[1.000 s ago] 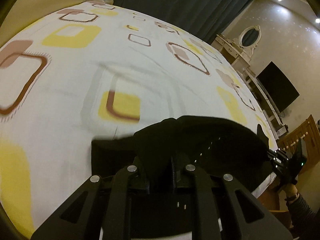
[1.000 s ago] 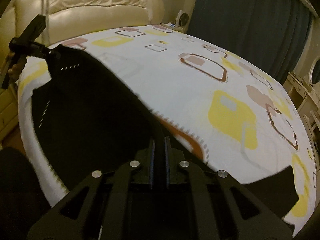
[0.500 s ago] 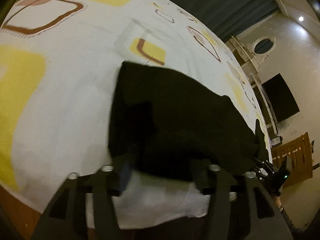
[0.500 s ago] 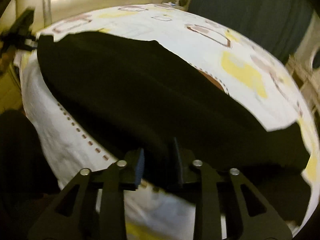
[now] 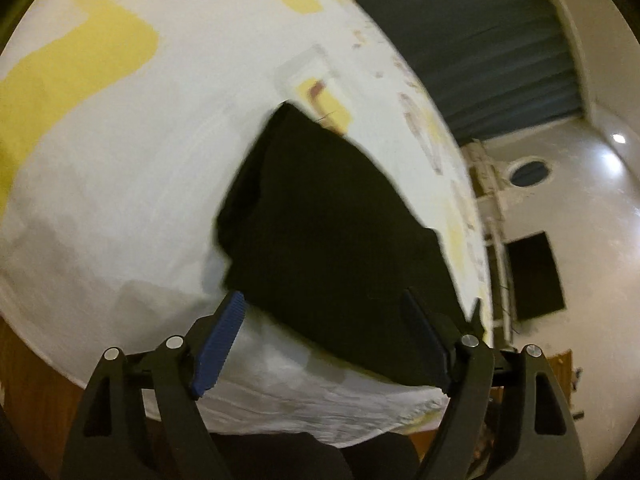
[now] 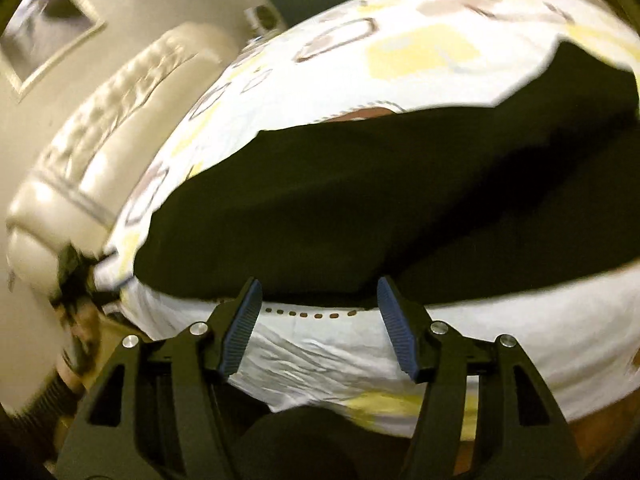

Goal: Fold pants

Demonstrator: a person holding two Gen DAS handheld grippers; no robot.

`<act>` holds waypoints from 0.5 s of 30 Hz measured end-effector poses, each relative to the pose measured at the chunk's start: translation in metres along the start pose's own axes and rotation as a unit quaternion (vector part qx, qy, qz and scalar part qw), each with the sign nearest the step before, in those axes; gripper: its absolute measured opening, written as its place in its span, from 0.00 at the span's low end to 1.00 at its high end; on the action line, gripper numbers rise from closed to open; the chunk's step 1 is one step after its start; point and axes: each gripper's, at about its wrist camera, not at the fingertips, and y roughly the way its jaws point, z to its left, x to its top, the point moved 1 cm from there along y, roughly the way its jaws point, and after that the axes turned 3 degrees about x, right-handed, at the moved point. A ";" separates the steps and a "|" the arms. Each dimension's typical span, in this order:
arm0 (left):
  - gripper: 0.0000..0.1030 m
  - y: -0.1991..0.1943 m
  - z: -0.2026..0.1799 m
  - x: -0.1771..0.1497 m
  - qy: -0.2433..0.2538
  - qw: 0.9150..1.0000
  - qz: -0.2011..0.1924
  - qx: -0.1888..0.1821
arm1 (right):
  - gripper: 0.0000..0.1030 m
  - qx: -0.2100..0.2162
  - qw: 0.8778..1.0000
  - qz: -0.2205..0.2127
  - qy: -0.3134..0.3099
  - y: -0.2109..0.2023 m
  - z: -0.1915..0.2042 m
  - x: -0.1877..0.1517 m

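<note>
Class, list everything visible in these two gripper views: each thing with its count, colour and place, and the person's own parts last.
pants: one, black, flat on the bed near its front edge
bed sheet: one, white with yellow and brown squares, covering the bed
headboard: one, cream, tufted, at the bed's end
curtain: one, dark blue, beyond the bed
TV: one, black, on the far wall
mirror: one, oval, above a white dresser
left gripper: black, blue pads, open, jaws just opening
right gripper: black, blue pads, open, jaws just opening
</note>
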 end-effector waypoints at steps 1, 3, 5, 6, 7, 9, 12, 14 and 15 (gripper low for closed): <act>0.76 0.002 0.003 -0.003 -0.010 1.000 -0.001 0.007 | 0.58 0.003 1.000 0.001 0.011 0.001 -0.003 0.000; 0.76 0.005 0.009 -0.005 -0.027 1.000 0.000 0.011 | 0.58 0.008 1.000 0.007 0.028 0.005 -0.009 -0.003; 0.76 0.006 0.013 -0.003 -0.035 0.999 0.000 0.012 | 0.58 0.002 0.999 0.009 0.031 0.009 -0.011 -0.005; 0.76 0.007 0.013 0.000 -0.037 0.999 -0.004 0.015 | 0.58 0.000 0.999 0.012 0.032 0.012 -0.012 -0.007; 0.76 0.007 0.014 0.002 -0.038 0.999 -0.007 0.018 | 0.58 0.000 0.999 0.012 0.034 0.014 -0.013 -0.007; 0.64 0.008 0.014 0.007 -0.043 0.999 -0.012 0.027 | 0.59 0.002 0.999 0.010 0.039 0.015 -0.014 -0.008; 0.39 0.009 0.014 0.009 -0.050 0.998 -0.011 0.039 | 0.60 0.016 0.998 0.002 0.059 0.009 -0.021 -0.007; 0.34 0.008 0.013 0.008 -0.048 0.998 -0.011 0.045 | 0.61 0.034 0.995 -0.008 0.090 0.005 -0.029 -0.005; 0.29 0.008 0.011 0.007 -0.045 0.998 -0.012 0.052 | 0.62 0.042 0.993 -0.013 0.109 0.003 -0.034 -0.004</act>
